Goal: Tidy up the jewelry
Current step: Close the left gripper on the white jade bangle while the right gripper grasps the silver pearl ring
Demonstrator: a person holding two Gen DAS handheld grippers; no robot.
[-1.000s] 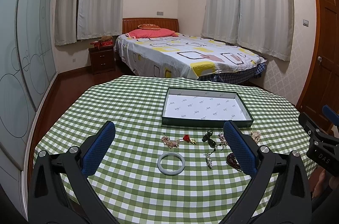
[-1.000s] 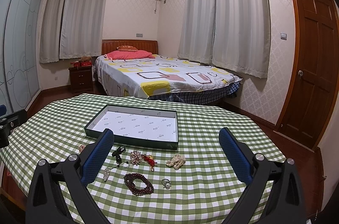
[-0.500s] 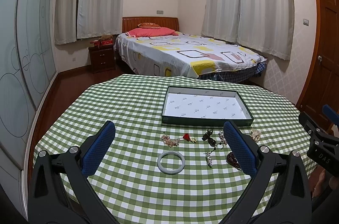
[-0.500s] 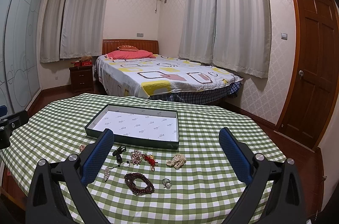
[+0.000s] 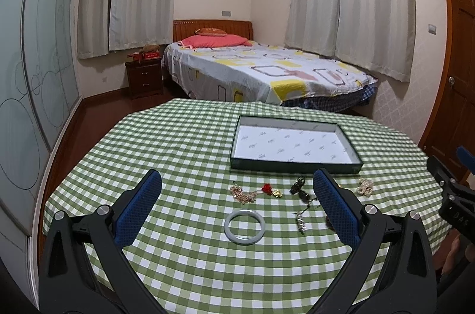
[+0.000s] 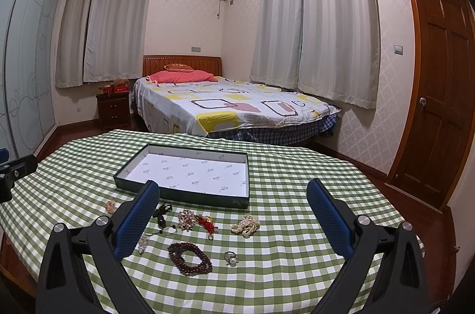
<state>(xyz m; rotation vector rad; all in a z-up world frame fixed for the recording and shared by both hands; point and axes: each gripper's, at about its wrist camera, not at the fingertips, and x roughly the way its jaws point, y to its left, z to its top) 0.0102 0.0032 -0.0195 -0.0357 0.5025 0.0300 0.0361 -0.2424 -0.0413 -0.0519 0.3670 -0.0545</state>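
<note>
A dark green tray with a white paper lining [image 5: 234, 153] [image 6: 178, 193] lies on the green checked table. In front of it lie several jewelry pieces: a pale jade bangle [image 5: 244, 230], a red and gold charm [image 5: 268, 189], a black cord pendant [image 5: 301, 189], a dark red bead bracelet [image 6: 190, 257], a pearl cluster [image 6: 245, 225], a pearl ring [image 6: 231, 257]. My left gripper [image 5: 237, 189] is open above the bangle's area, empty. My right gripper [image 6: 233, 199] is open above the bracelet and ring, empty.
The round table [image 5: 178, 153] has edges falling off on all sides. A bed [image 5: 261, 73] stands behind it, a nightstand [image 5: 145, 78] at the left, a wooden door [image 6: 436, 94] at the right. The other gripper shows at each view's edge [image 5: 454, 195] [image 6: 12, 174].
Both grippers have drifted slightly; the scene sits a little higher in the left view. Nothing was picked up or moved.
</note>
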